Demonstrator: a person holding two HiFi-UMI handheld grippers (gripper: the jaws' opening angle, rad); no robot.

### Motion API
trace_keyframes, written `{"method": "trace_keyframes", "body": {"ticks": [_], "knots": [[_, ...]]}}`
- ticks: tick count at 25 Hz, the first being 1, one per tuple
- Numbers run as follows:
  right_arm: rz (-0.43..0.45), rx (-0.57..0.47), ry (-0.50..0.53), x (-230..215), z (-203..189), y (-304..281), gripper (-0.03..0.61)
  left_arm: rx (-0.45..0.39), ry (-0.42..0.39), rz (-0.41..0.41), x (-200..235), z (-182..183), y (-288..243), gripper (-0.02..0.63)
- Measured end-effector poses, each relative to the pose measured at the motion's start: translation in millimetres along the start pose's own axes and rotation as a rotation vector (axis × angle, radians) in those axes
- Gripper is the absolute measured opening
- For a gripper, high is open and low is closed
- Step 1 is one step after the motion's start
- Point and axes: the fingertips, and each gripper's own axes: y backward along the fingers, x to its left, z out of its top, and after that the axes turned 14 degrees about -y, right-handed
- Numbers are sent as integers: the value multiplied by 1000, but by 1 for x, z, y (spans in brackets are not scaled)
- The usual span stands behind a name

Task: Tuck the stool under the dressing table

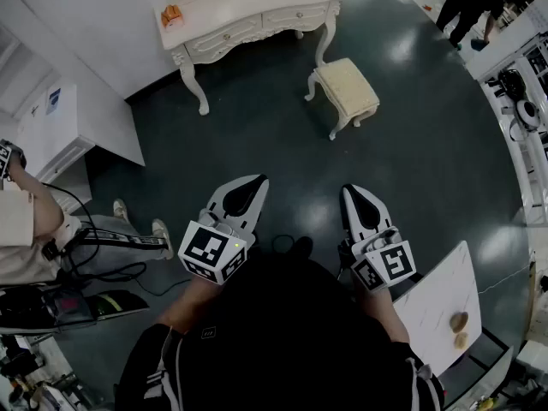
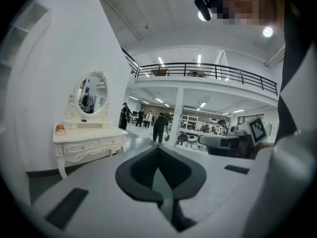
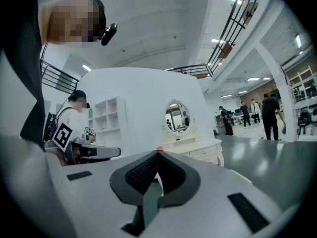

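Observation:
The white dressing table [image 1: 248,17] stands against the wall at the top of the head view, with a small orange thing [image 1: 171,14] on its left end. The cream cushioned stool [image 1: 345,88] stands out on the dark floor to its right, clear of the table. Both grippers are held level well short of them. My left gripper [image 1: 259,181] is shut and empty, as is my right gripper [image 1: 349,190]. In the left gripper view the dressing table [image 2: 89,144] and its oval mirror [image 2: 91,94] lie ahead to the left. In the right gripper view the table [image 3: 200,150] shows beyond the shut jaws [image 3: 158,153].
A white cabinet [image 1: 77,131] and a seated person [image 1: 34,229] with cables are at the left. A white board [image 1: 441,302] lies at the lower right. Shelving [image 1: 531,110] lines the right side, and a person [image 1: 469,2] stands at the far top right.

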Motion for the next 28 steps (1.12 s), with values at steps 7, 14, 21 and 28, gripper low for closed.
{"method": "trace_keyframes", "body": {"ticks": [7, 14, 21, 28], "knots": [[2, 19, -22, 2, -6, -4, 18, 0, 3, 5, 3, 2, 5, 5], [22, 41, 4, 21, -20, -32, 18, -8, 12, 35, 33, -8, 27, 5], [-7, 53, 24, 59, -44, -75, 18, -19, 15, 26, 81, -22, 56, 5], [-46, 64, -27, 62, -55, -90, 19, -3, 25, -5, 113, -32, 51, 5]]}}
